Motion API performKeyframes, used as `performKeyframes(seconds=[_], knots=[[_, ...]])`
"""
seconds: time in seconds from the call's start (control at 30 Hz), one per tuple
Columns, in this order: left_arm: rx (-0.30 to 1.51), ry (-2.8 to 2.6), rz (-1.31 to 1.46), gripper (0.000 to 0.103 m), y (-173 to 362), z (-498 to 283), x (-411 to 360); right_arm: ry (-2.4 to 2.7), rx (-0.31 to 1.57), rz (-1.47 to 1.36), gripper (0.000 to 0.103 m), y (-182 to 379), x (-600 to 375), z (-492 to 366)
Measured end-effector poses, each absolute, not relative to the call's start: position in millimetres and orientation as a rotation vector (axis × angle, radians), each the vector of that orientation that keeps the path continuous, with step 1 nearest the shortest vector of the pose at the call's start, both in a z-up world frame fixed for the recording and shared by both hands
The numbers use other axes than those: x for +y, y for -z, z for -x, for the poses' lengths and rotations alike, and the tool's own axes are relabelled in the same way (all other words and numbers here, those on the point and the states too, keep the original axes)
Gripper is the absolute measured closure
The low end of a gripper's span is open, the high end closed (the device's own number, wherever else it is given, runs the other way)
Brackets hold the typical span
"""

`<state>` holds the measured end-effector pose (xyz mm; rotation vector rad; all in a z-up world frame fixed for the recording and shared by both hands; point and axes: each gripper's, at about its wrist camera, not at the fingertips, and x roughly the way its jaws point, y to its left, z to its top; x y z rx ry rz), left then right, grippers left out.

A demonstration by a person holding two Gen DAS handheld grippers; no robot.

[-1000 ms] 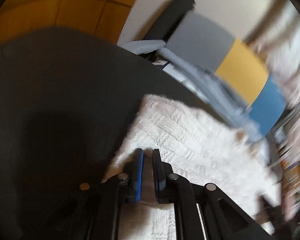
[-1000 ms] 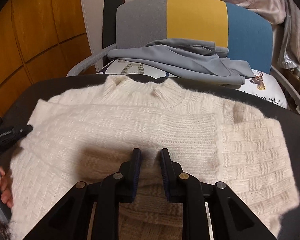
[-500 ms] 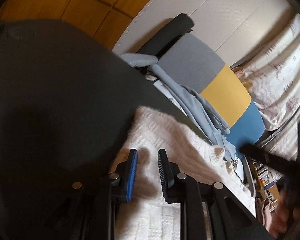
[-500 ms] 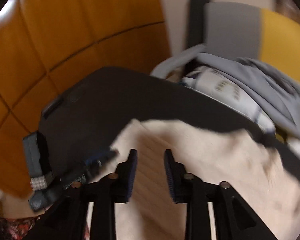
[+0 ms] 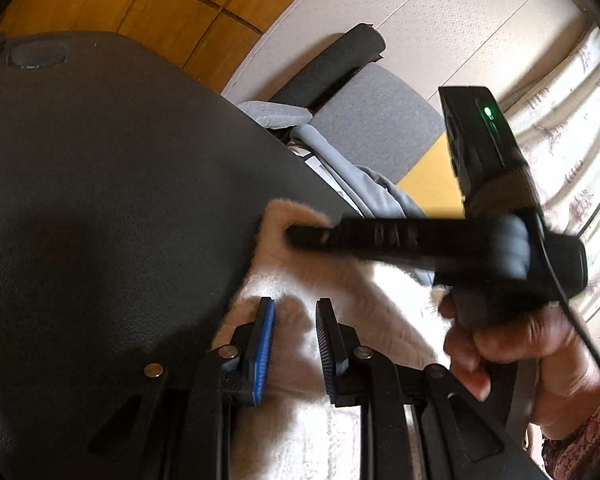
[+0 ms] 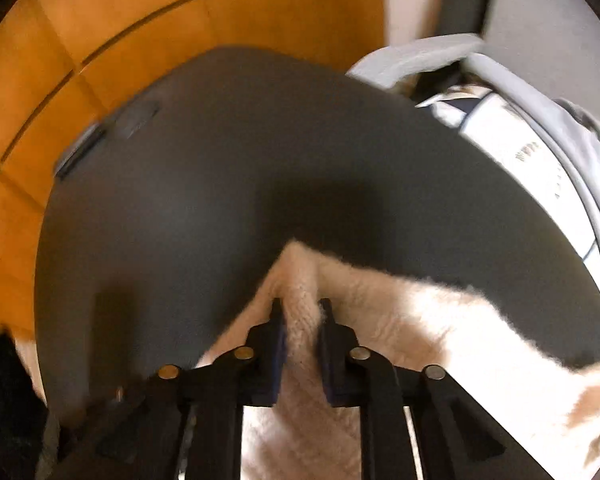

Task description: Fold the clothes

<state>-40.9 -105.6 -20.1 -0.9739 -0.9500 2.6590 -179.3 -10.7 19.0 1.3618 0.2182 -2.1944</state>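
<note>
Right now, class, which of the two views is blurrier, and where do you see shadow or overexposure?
Right wrist view: smeared throughout, dark shadow on the table, sweater washed out. Left wrist view: table sharper, though the right hand-held gripper blurs; sweater overexposed.

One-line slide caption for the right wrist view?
Right gripper pinching a raised ridge of the cream knit sweater on the dark table, chair behind.

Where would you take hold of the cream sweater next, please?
Grip the cream sweater at its raised corner fold, coming from the near side along the table; the knit peaks there, and the right tongs straddle it.
</note>
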Motion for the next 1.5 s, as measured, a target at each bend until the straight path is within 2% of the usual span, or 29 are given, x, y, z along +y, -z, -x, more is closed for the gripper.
performKeyframes(seconds=[0.17,0.23,0.4,0.5,0.57,0.6,0.73,0.8,0.83,0.87,0.93,1.07,1.1,1.23,1.27,1.33,1.37,1.43,1.5], knots=[[-0.946,-2.662,0.971,0.083,21.0,41.3,-104.6,2.293,0.166,-1.348,0.096,-10.0,-3.9,192.2],[-0.944,-2.664,0.97,0.083,21.2,41.3,-104.1,2.275,0.117,-1.322,0.092,-7.9,1.6,190.4],[-0.939,-2.672,0.958,0.083,19.4,39.8,-103.4,2.299,-0.095,-1.202,0.09,-53.8,50.7,192.2],[-0.928,-2.672,0.953,0.08,18.3,38.4,-102.4,2.35,-0.023,-1.283,0.082,-60.8,79.3,199.2],[-0.922,-2.67,0.95,0.08,17.6,37.4,-101.9,2.332,0.077,-1.345,0.068,-52.0,80.2,200.1],[-0.919,-2.669,0.948,0.08,17.3,36.9,-101.6,2.326,0.154,-1.37,0.065,-46.2,75.4,198.7],[-0.909,-2.67,0.947,0.08,16.7,36.1,-100.9,2.301,0.338,-1.381,0.063,-25.9,55.2,197.3],[-0.908,-2.669,0.947,0.08,17.0,36.3,-100.6,2.291,0.418,-1.411,0.065,-15.5,44.4,197.0],[-0.908,-2.669,0.947,0.08,17.1,36.4,-100.5,2.307,0.448,-1.387,0.083,-16.1,40.0,194.8],[-0.907,-2.668,0.947,0.08,17.3,36.8,-100.2,2.319,0.479,-1.373,0.092,-17.3,35.9,193.8],[-0.904,-2.664,0.947,0.08,17.4,37.3,-99.8,2.347,0.53,-1.345,0.093,-19.3,29.0,192.9],[-0.904,-2.663,0.95,0.08,17.9,38.1,-99.7,2.449,0.489,-1.303,0.093,-13.9,28.7,199.2],[-0.903,-2.663,0.95,0.08,17.9,37.7,-99.8,2.46,0.483,-1.283,0.092,-14.3,28.8,197.1],[-0.904,-2.663,0.952,0.08,17.5,35.7,-100.4,2.467,0.39,-1.25,0.061,-33.4,45.4,187.2],[-0.905,-2.662,0.952,0.08,17.4,35.2,-100.6,2.503,0.334,-1.21,0.059,-40.1,54.8,184.6],[-0.903,-2.664,0.952,0.08,17.2,34.5,-100.3,2.565,0.239,-1.179,0.061,-50.4,85.3,175.6],[-0.9,-2.667,0.954,0.08,16.9,34.5,-99.8,2.592,0.21,-1.183,0.073,-53.6,101.4,169.3],[-0.894,-2.671,0.955,0.08,16.3,34.3,-99.1,2.576,0.169,-1.231,0.088,-47.6,121.5,162.0],[-0.894,-2.671,0.955,0.08,16.1,33.2,-99.1,2.541,0.163,-1.318,0.088,-27.0,134.6,161.5]])
